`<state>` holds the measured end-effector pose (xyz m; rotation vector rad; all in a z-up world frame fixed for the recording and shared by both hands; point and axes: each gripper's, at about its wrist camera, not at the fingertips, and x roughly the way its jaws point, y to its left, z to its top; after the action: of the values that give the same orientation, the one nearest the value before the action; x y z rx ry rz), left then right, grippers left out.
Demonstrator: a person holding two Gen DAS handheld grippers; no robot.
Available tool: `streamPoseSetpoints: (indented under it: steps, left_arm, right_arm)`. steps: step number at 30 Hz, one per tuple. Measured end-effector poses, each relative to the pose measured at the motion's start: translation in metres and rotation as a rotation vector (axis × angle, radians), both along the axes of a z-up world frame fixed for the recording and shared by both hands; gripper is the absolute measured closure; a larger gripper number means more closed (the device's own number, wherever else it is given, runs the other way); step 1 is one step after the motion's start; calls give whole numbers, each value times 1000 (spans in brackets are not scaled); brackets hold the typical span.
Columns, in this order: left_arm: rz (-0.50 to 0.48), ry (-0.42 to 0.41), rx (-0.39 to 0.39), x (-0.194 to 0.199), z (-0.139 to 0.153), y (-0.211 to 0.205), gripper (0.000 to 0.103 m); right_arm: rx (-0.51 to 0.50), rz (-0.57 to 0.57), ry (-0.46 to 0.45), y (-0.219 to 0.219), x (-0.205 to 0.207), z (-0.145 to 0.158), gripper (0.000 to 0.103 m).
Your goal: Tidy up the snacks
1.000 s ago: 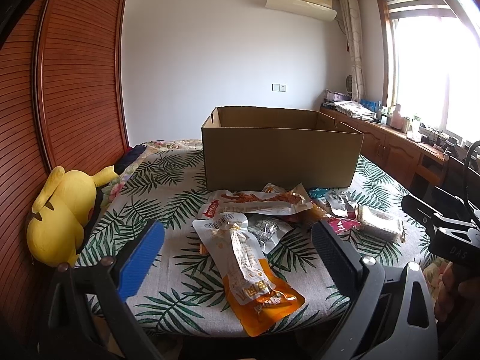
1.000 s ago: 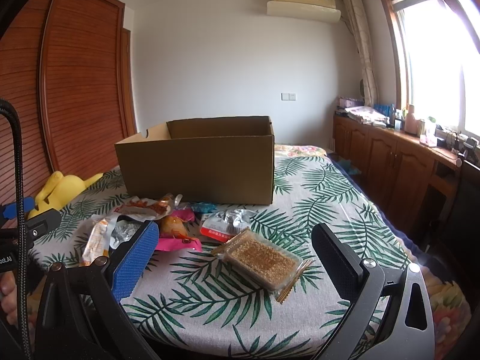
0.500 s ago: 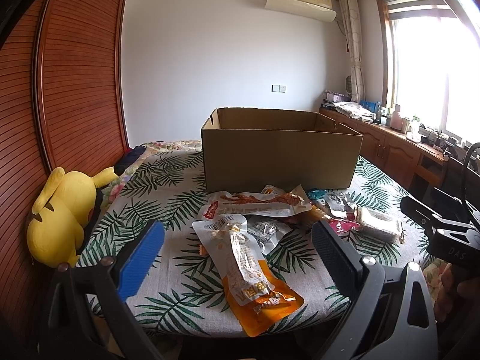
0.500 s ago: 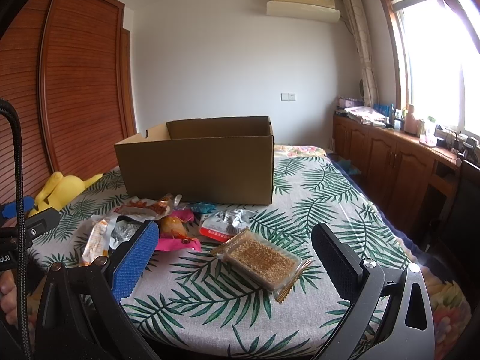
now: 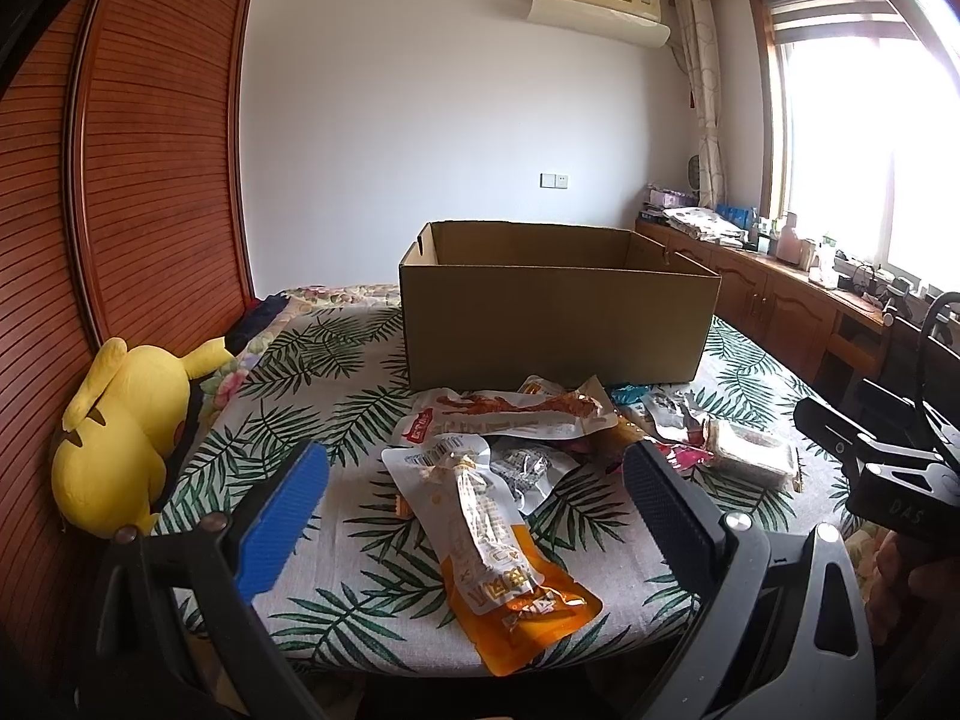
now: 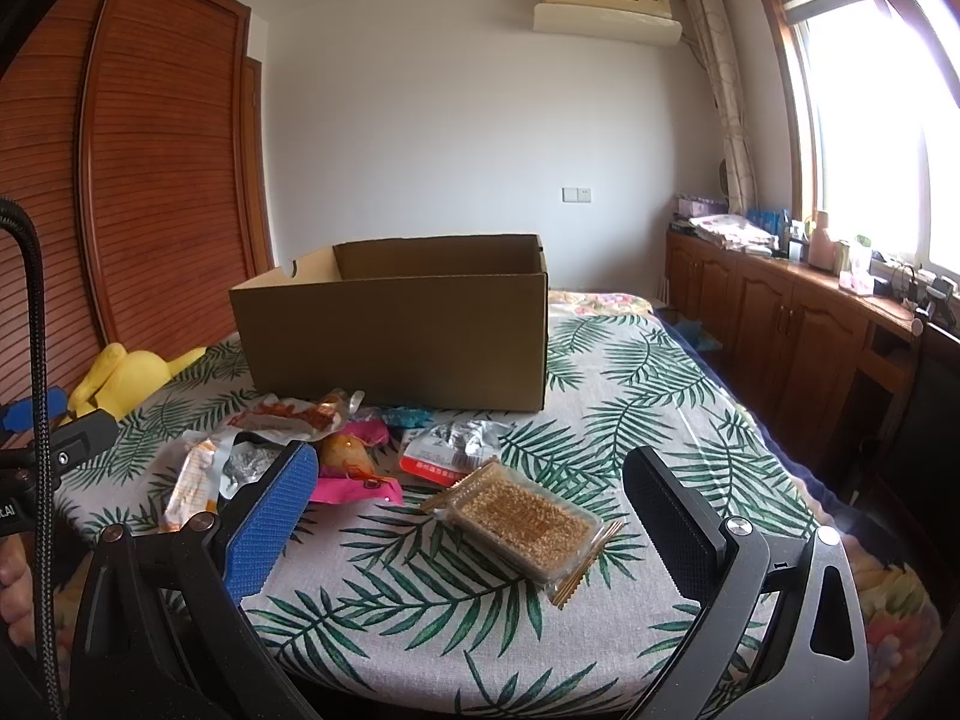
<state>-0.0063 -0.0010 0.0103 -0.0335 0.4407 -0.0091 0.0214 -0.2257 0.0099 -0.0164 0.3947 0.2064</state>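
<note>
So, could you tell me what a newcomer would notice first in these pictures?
Probably the big open cardboard box standing on the leaf-print bedspread, with a heap of snack packets strewn in front of it. Next, the bright yellow plush toy lying at the bed's left edge beside the wooden wardrobe.

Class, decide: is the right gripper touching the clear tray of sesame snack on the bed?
Apart. The right wrist view shows the right gripper open, with leaf-print bedcover visible between each finger and the sesame snack tray.

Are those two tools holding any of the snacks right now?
No. The left tool and right tool are both open and empty.
</note>
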Motion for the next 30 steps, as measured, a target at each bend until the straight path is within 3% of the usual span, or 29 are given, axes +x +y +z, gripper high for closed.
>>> streamPoseSetpoints:
  steps: [17,30]
  left_arm:
    - [0,29,-3,4,-8,0,3]
    - [-29,164,-48,35,-37,-1,3]
  right_arm:
    - [-6,-1,16,0,4,-3,0]
    - [-28,-5,77,-6,18,-25,0]
